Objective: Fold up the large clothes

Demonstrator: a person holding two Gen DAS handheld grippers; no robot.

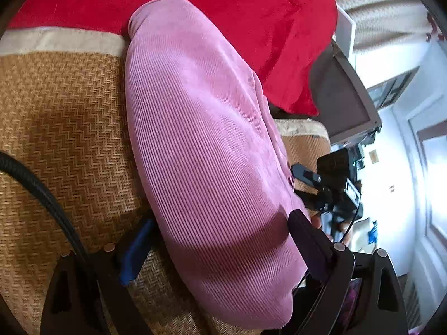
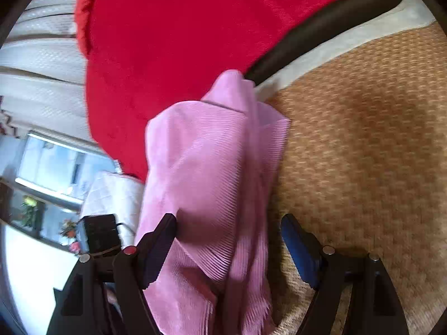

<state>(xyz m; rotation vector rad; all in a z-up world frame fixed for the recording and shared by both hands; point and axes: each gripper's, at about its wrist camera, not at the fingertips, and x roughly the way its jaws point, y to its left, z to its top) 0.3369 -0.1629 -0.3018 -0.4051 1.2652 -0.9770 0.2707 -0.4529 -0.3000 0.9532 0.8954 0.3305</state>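
Observation:
A pink ribbed garment [image 1: 201, 139] lies folded into a long strip on a woven tan mat [image 1: 64, 128]. My left gripper [image 1: 220, 237] stands open astride its near end, the blue pad [image 1: 134, 251] at the cloth's left edge and the dark pad [image 1: 307, 240] over its right edge. In the right wrist view the same garment [image 2: 212, 167] runs away between the fingers of my right gripper [image 2: 229, 223], which is open. Its dark finger [image 2: 159, 245] touches the cloth, while the blue pad [image 2: 299, 248] stands apart over the mat [image 2: 363, 153].
A red blanket [image 1: 223, 14] covers the far side, over a dark padded rail [image 2: 321, 28]. A black cable [image 1: 42, 192] loops at the left. Black equipment [image 1: 335, 184] sits off the mat's right edge. Curtains [image 2: 42, 69] and a bright window [image 2: 56, 162] lie beyond.

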